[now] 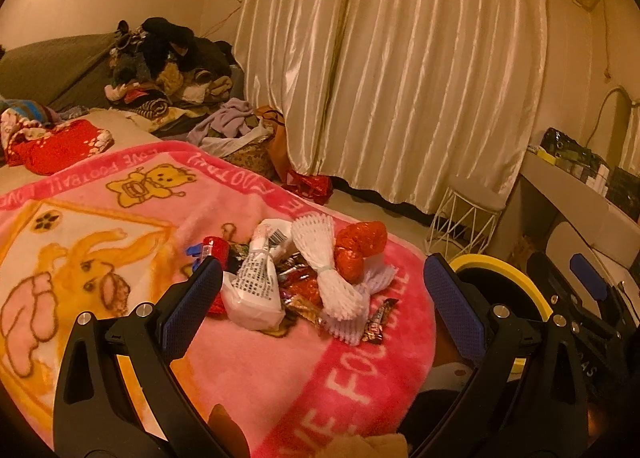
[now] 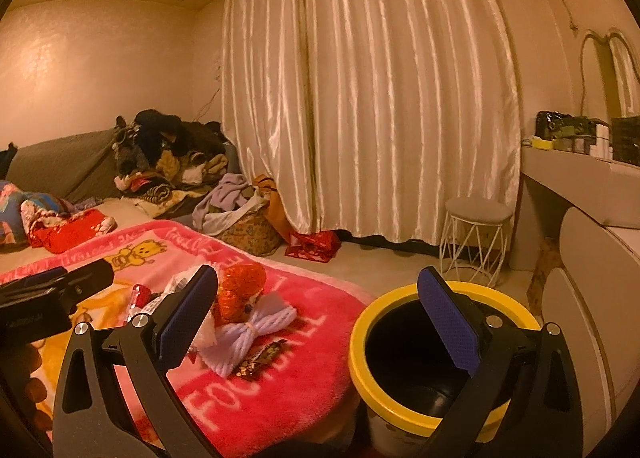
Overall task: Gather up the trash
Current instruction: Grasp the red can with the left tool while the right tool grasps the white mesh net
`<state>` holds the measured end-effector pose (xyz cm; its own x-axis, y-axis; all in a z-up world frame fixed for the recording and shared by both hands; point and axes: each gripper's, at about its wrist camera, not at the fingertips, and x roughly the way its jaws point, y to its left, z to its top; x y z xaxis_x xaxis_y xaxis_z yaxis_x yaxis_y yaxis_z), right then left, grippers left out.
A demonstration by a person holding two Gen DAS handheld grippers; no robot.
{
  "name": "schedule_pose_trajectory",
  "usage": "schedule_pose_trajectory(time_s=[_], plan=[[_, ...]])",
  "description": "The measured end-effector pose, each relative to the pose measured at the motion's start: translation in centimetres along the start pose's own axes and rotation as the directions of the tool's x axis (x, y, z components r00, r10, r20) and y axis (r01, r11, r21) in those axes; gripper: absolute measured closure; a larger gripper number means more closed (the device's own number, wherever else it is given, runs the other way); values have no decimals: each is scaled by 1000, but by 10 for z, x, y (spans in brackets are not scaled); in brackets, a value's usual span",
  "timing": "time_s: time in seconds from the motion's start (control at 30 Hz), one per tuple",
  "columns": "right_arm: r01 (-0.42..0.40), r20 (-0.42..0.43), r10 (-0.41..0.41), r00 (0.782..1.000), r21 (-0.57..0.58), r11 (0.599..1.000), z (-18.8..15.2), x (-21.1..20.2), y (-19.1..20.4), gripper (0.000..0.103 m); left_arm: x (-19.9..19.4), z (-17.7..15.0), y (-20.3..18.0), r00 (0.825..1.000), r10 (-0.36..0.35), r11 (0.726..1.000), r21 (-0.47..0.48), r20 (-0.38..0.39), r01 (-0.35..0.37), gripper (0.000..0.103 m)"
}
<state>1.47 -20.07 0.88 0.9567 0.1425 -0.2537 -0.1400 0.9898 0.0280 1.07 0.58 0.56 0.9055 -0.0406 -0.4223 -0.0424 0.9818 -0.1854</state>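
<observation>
Item: loose trash heap on a pink fleece blanket (image 1: 256,370), lying just ahead of the left gripper (image 1: 320,310), between and slightly beyond its 2 fingertips. Contents seen: 1 white foam fruit net (image 1: 320,258), tied at the waist like a bow; 1 red mesh net (image 1: 358,248) touching its far side; 1 crumpled white plastic bag (image 1: 254,286) with printed text and a barcode, nearest the left finger; 1 brown candy wrapper (image 1: 378,322) at the near right edge of the heap; several foil wrappers (image 1: 300,290) under the rest; 1 small red item behind the bag, too unclear to name. Receptacle: yellow-rimmed bin (image 2: 362,354) with a black interior, showing no contents, directly ahead of and under the right gripper (image 2: 320,322), whose right finger overlaps the bin mouth. Tool state: both grippers spread wide, nothing between the pads of either. Handling, by judgement: every piece appears very light and soft; the foam net should compress and spring back, best pinched at its tied waist; the bag is likely slippery, best taken at a bunched fold; flat wrappers may need pressing into the pile of the blanket, which could snag in the pinch.
</observation>
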Motion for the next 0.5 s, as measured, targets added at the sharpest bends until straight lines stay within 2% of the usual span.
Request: schedule_pose_trajectory(time_s=[0.5], plan=[[-187,-55,184,981,-45,981,14,43,58,6,6,17,65,997,69,993,-103,34,-65,10]])
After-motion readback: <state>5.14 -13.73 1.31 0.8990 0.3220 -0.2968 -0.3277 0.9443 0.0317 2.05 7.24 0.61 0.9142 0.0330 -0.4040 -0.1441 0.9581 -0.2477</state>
